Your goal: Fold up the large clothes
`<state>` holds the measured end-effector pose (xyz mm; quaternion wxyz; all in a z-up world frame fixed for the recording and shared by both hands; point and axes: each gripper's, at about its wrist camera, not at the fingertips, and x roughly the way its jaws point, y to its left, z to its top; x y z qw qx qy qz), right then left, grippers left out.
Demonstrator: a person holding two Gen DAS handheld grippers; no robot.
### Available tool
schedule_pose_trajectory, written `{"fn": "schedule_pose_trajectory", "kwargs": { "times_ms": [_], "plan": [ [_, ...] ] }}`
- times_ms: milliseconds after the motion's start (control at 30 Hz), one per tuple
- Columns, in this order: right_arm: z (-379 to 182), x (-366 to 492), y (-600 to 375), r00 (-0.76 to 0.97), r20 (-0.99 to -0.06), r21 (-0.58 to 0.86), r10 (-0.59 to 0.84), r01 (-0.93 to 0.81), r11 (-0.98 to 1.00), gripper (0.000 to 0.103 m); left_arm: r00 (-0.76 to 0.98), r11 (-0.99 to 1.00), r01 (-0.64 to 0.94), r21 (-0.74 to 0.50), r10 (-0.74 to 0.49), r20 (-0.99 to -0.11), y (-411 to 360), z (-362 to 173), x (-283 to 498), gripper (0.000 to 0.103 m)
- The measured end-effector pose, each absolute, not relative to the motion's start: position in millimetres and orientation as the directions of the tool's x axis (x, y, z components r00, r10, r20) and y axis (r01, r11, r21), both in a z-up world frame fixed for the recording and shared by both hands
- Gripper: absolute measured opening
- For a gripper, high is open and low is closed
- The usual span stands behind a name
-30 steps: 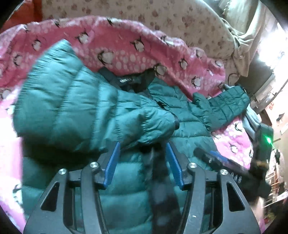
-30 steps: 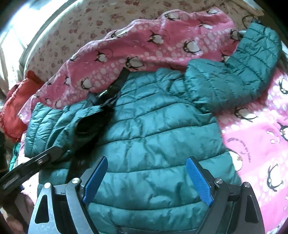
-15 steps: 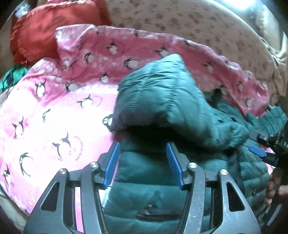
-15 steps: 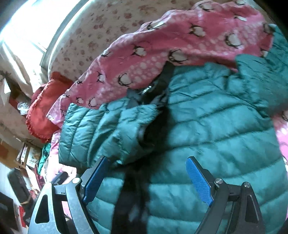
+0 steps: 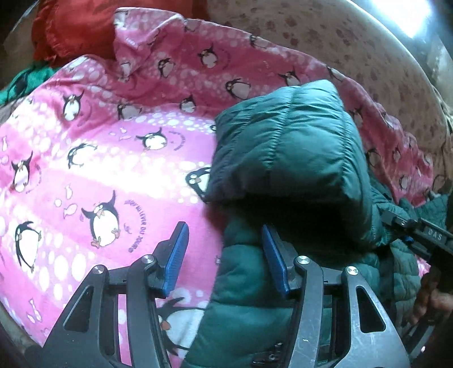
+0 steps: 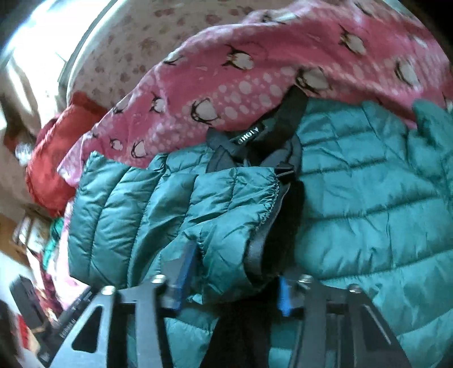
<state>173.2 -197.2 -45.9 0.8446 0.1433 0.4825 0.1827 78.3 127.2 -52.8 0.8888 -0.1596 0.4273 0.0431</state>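
Since approx. 1 s ago, when the left wrist view faced the jacket body with the sleeve draped across it, the left gripper [image 5: 223, 254] has swung toward the jacket's left edge. Left half of that frame is now pink penguin blanket [image 5: 93, 175]; red cushion [image 5: 73, 25] at upper left; green puffer jacket [image 5: 286, 158] fills centre to right.

1. Change, left view: folded sleeve bulges up at centre-right of frame, above the jacket side edge. Judgement: first sleeve fold is laid in; side edge is next candidate for a grip.
2. Left gripper: jaws wide apart, nothing clamped. Left pad over blanket, right pad over the jacket edge; contact w/ fabric cannot be told. Right gripper [image 5: 419, 232] enters at right edge of frame, over the jacket.
3. Change, right view: right gripper [image 6: 229, 271] has moved in from an overview of the jacket body to the sleeve cuff [image 6: 254, 198] at lower centre, and its jaws are narrower than 1 s ago.
4. Right gripper: jaws part open, cuff fabric between the pads. Frame is motion-blurred; firm clamp cannot be confirmed.
5. Right view layout, left to right: cushion at left edge, blanket across top, black collar [image 6: 269, 130] at upper centre, jacket body at right.

Judgement: task is early; other sleeve and body folds outstanding.
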Motion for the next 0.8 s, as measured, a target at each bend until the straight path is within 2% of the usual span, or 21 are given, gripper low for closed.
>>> {"fn": "schedule_pose_trajectory", "kwargs": {
  "times_ms": [67, 100, 267, 433, 800],
  "plan": [
    [-36.7, 170.7, -193.6, 0.500, -0.758, 0.359, 0.418, -0.215, 0.908, 0.023, 0.627, 0.940, -0.236, -0.248, -0.048, -0.778, 132.5, -55.7, 77.9, 0.053],
    [-31.7, 170.4, -192.8, 0.518, -0.755, 0.332, 0.403, -0.228, 0.915, 0.021, 0.623, 0.936, -0.244, -0.252, -0.048, -0.781, 134.9, -57.2, 77.9, 0.053],
    [11.8, 162.7, -210.8, 0.671, -0.682, 0.165, 0.291, -0.247, 0.955, 0.018, 0.610, 0.920, -0.276, -0.279, -0.056, -0.790, 143.0, -65.2, 78.4, 0.053],
    [23.1, 167.7, -245.0, 0.722, -0.664, 0.114, 0.194, -0.159, 0.981, 0.018, 0.611, 0.923, -0.277, -0.268, -0.047, -0.791, 141.0, -66.1, 77.5, 0.053],
    [-31.6, 206.3, -290.1, 0.690, -0.724, 0.027, -0.009, 0.041, 0.999, 0.016, 0.614, 0.934, -0.277, -0.228, -0.010, -0.789, 136.6, -69.9, 80.1, 0.053]
  ]
}}
